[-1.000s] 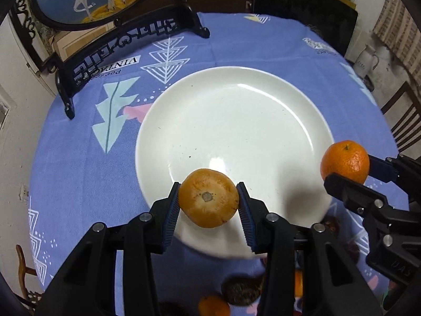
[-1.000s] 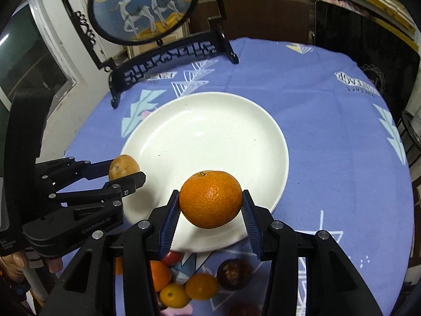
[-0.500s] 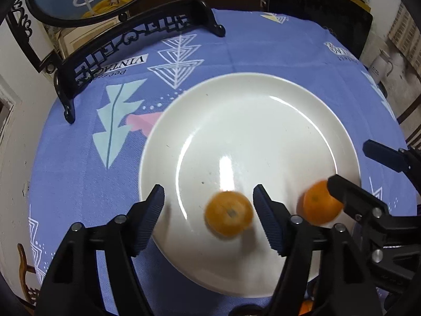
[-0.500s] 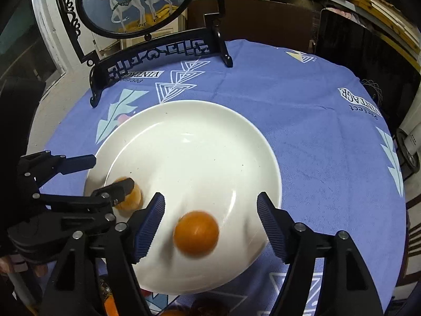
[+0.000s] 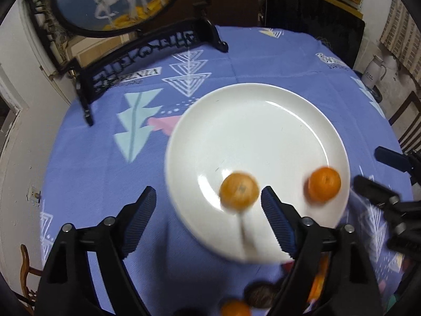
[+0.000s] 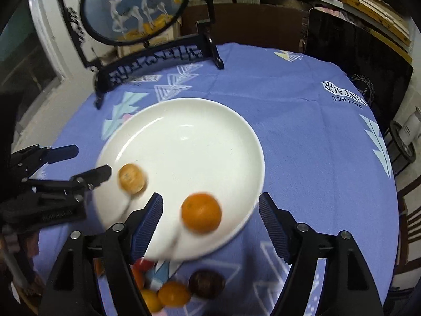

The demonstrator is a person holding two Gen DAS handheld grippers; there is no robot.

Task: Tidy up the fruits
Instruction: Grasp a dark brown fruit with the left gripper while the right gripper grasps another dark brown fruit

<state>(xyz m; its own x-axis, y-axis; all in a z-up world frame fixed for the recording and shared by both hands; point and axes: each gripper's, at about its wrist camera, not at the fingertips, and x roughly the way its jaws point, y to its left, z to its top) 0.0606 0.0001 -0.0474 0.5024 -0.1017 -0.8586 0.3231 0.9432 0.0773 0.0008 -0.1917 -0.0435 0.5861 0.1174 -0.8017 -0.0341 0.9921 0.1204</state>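
Note:
A white plate lies on the blue patterned tablecloth. Two fruits rest on its near part, both blurred. The paler mandarin lies below my left gripper. The jaws are opening, with the fruit close to the right finger and clear of both pads. The deeper orange mandarin lies below my right gripper, which is open with its pads well clear of the fruit.
Several loose fruits lie on the cloth near the front edge, among them a dark one. A black carved stand with a round painted screen stands at the back left. A chair stands beyond the table's right edge.
Both grippers let go of their mandarins, which dropped onto the plate. The jaws went from shut on fruit to wide apart, and both hands drew back slightly.

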